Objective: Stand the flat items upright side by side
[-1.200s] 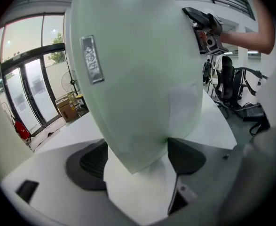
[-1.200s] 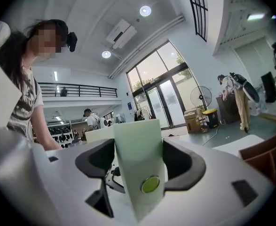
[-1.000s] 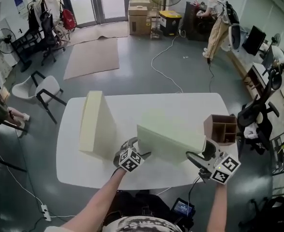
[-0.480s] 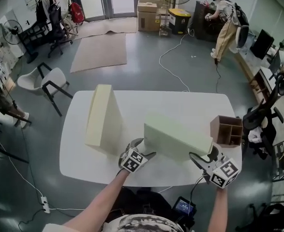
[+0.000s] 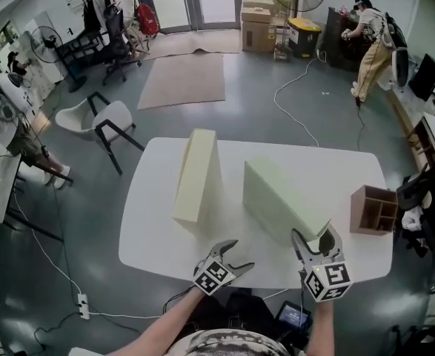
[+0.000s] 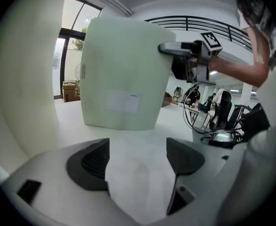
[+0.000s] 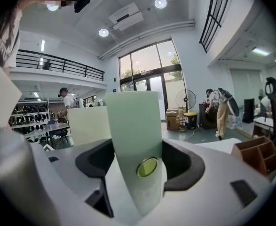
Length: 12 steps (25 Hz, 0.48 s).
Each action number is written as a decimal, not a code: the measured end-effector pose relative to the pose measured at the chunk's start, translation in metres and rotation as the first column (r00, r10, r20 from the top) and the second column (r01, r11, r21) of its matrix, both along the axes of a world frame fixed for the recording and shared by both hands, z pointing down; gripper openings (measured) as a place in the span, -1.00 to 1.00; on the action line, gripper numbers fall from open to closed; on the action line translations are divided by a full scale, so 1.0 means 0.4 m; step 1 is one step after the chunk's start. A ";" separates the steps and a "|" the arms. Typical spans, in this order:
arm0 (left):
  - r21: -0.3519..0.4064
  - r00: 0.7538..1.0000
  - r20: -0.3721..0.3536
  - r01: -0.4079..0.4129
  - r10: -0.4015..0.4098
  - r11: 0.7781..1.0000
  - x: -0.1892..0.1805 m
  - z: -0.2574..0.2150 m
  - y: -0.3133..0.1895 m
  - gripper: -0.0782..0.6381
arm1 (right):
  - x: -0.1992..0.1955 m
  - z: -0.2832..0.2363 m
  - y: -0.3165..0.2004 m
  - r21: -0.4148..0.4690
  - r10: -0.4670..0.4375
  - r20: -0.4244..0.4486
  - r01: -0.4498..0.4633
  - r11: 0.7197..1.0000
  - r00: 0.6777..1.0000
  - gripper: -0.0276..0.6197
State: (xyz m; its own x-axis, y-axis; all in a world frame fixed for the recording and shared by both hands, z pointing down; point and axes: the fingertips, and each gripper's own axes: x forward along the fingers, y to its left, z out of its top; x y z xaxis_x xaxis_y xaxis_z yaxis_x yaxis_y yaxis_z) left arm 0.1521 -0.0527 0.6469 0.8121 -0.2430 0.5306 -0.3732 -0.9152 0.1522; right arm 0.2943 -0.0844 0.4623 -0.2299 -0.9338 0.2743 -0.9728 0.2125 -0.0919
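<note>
Jaws: right gripper (image 5: 313, 237) just closed onto right foam slab (image 5: 276, 191), lower right | left gripper (image 5: 237, 255) wide, empty | left foam slab (image 5: 196, 173) upright, apart

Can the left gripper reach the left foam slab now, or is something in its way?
Probably yes: the left gripper is open and empty, and only bare table lies between it and the left foam slab. The right foam slab stands aside.

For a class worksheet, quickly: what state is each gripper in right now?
Left gripper: open, empty.
Right gripper: jaws have just been closing, now clamped on the right-hand foam slab.
</note>
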 end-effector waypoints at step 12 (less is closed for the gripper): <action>0.053 0.989 -0.063 0.139 -0.136 0.989 -0.318 -0.122 -0.008 0.21 | -0.156 0.000 -0.061 -0.018 0.204 -0.010 -0.204 0.979 0.979 0.08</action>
State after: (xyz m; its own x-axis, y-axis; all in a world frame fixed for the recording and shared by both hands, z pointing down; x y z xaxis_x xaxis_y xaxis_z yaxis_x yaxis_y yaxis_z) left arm 0.0249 -0.0560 0.5980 0.7983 -0.3828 0.4649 -0.4878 -0.8637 0.1265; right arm 0.2320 -0.1088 0.4624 -0.0332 -0.9553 0.2937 -0.9963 0.0082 -0.0859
